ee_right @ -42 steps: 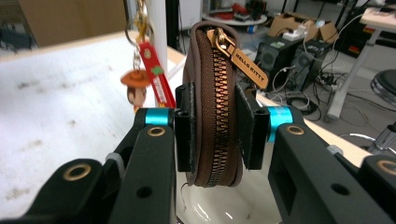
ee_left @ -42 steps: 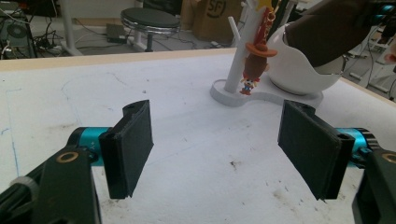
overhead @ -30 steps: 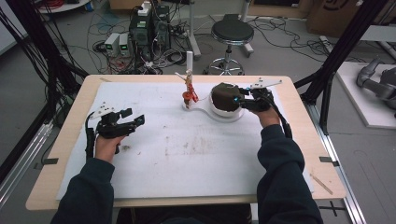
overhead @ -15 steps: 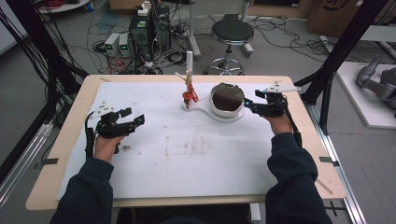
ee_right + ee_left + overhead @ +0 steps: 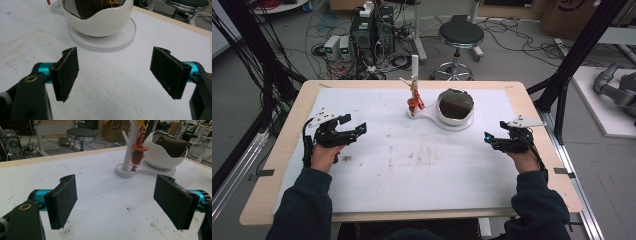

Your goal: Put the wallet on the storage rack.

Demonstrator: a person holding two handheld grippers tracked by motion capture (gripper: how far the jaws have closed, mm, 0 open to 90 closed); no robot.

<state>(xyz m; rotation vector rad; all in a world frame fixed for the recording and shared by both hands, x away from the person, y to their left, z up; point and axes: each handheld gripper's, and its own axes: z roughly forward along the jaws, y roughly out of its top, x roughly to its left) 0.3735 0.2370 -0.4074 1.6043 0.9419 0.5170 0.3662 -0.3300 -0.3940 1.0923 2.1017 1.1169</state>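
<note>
Beyond the right hand-held gripper [image 5: 113,72], apart: eggshell bowl [image 5: 100,20]

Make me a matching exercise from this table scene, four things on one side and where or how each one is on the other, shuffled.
Things:
1. little figure
2. brown object
3. left hand-held gripper
4. right hand-held gripper

Places or states:
A. inside the white eggshell-shaped bowl
B. open over the white mat, near the table's right edge
C. hanging from the white post of the stand
D. open over the white mat, near the table's left edge

Pairs: 1-C, 2-A, 3-D, 4-B
</note>
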